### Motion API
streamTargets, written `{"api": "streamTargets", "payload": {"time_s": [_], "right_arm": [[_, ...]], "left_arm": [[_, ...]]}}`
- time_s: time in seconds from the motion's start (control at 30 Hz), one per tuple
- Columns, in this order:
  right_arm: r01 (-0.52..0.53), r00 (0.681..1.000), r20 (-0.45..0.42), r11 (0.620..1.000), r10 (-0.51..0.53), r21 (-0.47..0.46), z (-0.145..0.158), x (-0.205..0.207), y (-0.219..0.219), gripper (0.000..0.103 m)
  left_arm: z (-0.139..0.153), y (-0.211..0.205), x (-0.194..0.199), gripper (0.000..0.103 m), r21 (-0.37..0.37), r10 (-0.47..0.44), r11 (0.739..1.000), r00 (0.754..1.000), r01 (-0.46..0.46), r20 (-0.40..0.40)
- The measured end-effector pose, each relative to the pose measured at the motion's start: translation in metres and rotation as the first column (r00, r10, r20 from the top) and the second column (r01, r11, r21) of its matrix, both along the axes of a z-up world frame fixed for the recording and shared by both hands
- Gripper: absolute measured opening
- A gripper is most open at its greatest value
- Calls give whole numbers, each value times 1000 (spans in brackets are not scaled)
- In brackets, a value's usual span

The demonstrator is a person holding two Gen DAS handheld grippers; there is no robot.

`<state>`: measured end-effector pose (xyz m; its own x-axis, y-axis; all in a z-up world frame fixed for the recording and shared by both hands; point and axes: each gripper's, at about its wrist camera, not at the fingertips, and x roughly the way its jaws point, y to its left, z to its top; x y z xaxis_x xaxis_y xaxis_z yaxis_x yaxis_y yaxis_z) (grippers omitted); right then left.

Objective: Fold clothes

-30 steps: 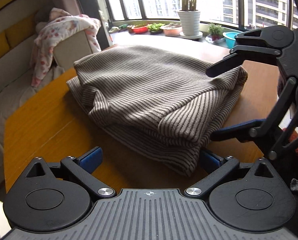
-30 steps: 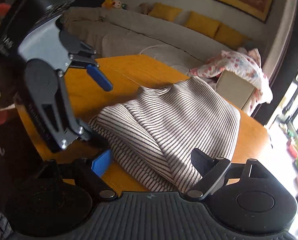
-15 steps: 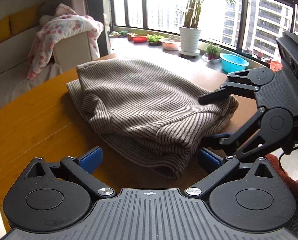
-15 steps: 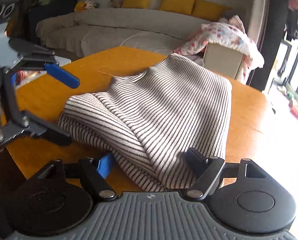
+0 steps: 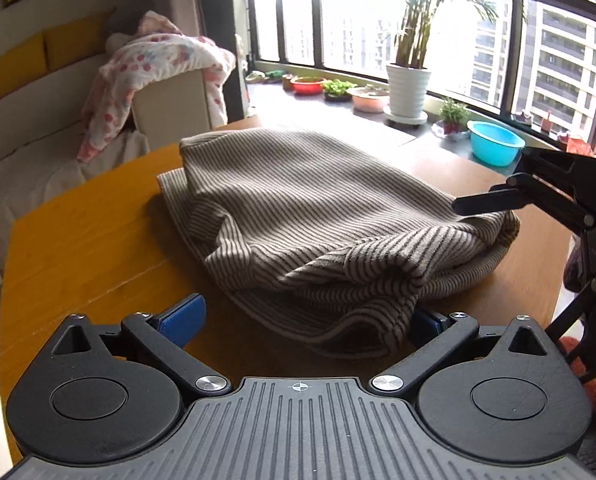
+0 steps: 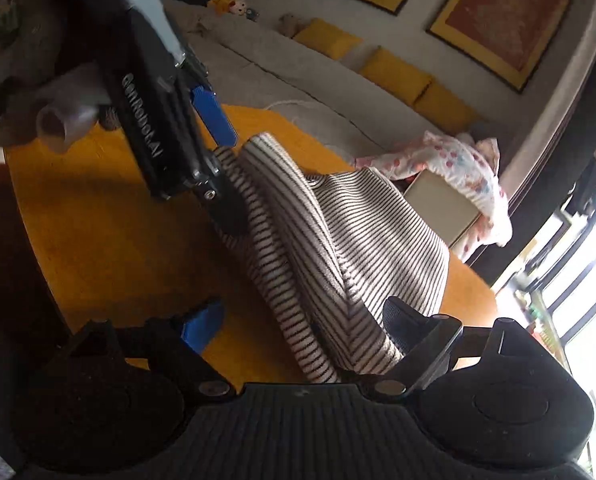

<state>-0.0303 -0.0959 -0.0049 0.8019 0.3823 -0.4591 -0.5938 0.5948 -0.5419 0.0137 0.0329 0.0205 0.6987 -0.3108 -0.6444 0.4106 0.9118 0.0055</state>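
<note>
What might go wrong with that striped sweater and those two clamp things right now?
The striped sweater is a lumpy, loosely layered fold; a tug at one edge might pull it apart. The right tongs are opening around its near corner, so they may catch only some layers. It also lies near the table edge and might slide off.

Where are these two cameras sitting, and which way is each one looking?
Left wrist: on the left gripper, facing the folded brown striped sweater and windows; its fingers and the right gripper show.
Right wrist: on the right gripper, jaws opening, facing the sofa; the left gripper shows.
Shared: sweater, orange wooden table.
</note>
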Motion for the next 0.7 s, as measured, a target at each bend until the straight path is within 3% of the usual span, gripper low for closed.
{"api": "streamTargets", "payload": {"time_s": [0.1, 0.13, 0.17, 0.27, 0.33, 0.4, 0.5, 0.57, 0.63, 0.7], "right_arm": [[11, 996, 94, 999, -7, -38, -8, 12, 10, 87], [10, 997, 77, 999, -6, -48, -6, 19, 11, 76], [8, 998, 60, 998, -5, -58, -5, 26, 13, 54], [10, 1000, 10, 996, -9, -87, 9, 39, 13, 35], [-2, 1000, 8, 993, 3, -120, 23, 38, 6, 32], [-18, 1000, -20, 989, 15, -149, 37, 28, -2, 31], [-91, 993, -87, 970, 73, -226, 50, 5, -11, 30], [-146, 986, -124, 945, 114, -292, 56, -13, -13, 30], [-190, 977, -155, 923, 145, -335, 65, -28, -14, 30], [-232, 968, -175, 904, 179, -360, 80, -37, -14, 30]], "left_arm": [[1, 2, 6, 103, -55, 16, 998, 1000, -17, -27], [1, 3, 7, 103, -75, 18, 997, 999, -21, -36], [1, 3, 9, 103, -93, 20, 995, 999, -24, -46], [5, 7, 6, 103, -136, 8, 991, 999, -15, -54], [13, 16, -2, 103, -199, -23, 980, 999, 14, -44], [25, 33, -6, 103, -305, -41, 952, 999, 29, -33], [42, 53, -1, 102, -406, -7, 914, 1000, 8, 4], [47, 51, 14, 95, -408, 7, 913, 1000, 5, 28], [47, 39, 36, 75, -384, -13, 923, 999, 27, 37], [40, 22, 65, 62, -331, -39, 942, 998, 51, 42]]}}
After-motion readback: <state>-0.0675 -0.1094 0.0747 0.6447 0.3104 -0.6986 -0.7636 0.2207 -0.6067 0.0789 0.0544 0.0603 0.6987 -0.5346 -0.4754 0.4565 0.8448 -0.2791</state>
